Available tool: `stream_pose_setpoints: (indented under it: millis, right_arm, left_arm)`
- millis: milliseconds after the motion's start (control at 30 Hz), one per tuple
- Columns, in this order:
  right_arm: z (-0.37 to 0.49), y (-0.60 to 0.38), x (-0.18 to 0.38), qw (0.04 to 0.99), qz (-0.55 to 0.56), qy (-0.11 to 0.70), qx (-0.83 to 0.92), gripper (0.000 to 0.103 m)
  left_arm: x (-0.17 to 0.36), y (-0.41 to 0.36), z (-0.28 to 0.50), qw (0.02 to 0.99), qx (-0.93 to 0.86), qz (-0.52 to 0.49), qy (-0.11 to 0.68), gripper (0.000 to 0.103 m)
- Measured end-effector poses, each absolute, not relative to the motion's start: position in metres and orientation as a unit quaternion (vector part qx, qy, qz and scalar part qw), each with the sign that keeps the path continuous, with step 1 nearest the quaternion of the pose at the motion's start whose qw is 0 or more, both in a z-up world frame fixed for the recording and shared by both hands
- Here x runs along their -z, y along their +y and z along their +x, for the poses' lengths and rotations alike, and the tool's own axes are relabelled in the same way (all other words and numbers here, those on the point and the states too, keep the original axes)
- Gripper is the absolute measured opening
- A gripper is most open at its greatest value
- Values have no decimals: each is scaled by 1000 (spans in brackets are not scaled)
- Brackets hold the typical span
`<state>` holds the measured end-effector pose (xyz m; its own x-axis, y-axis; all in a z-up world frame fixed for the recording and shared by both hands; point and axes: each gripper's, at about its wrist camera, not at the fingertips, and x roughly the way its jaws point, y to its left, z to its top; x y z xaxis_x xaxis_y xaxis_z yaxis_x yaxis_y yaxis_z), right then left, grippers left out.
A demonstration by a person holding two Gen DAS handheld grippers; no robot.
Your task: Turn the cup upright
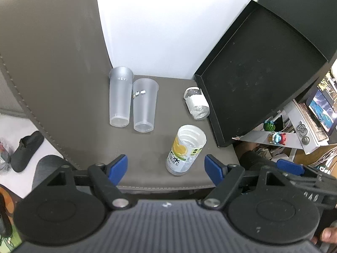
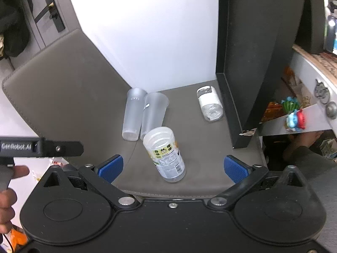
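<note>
Both my left tongs (image 1: pixel 166 167) and right tongs (image 2: pixel 171 166) hang spread and empty above the grey leather seat (image 1: pixel 145 177), framing the label-wrapped clear plastic cup (image 1: pixel 185 149) standing mouth-up, apparently already righted.

Black tray (image 1: pixel 261 71) runs off both views' top edge; shelf trinkets (image 2: pixel 293 113) too blurred to identify

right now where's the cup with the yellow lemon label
In both wrist views the lemon-label cup stands mouth-up near the mat's front edge, in front of two frosted cups.
</note>
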<state>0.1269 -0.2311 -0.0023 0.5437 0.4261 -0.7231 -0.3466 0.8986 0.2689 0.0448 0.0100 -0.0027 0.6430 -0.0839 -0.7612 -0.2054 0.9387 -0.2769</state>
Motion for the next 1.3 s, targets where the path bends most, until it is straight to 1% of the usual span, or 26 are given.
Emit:
stream_pose_setpoints:
  millis: [333, 733, 1300]
  right_arm:
    - [116, -247, -15, 889, 55, 404, -207, 103]
    - [101, -249, -32, 891, 33, 395, -224, 103]
    - [96, -245, -34, 889, 24, 396, -228, 103]
  left_arm:
    - [-2, 7, 19, 896, -33, -166, 411, 79]
    - [-11, 0, -5, 905, -24, -146, 398, 80]
    - [-10, -1, -13, 906, -19, -143, 397, 81]
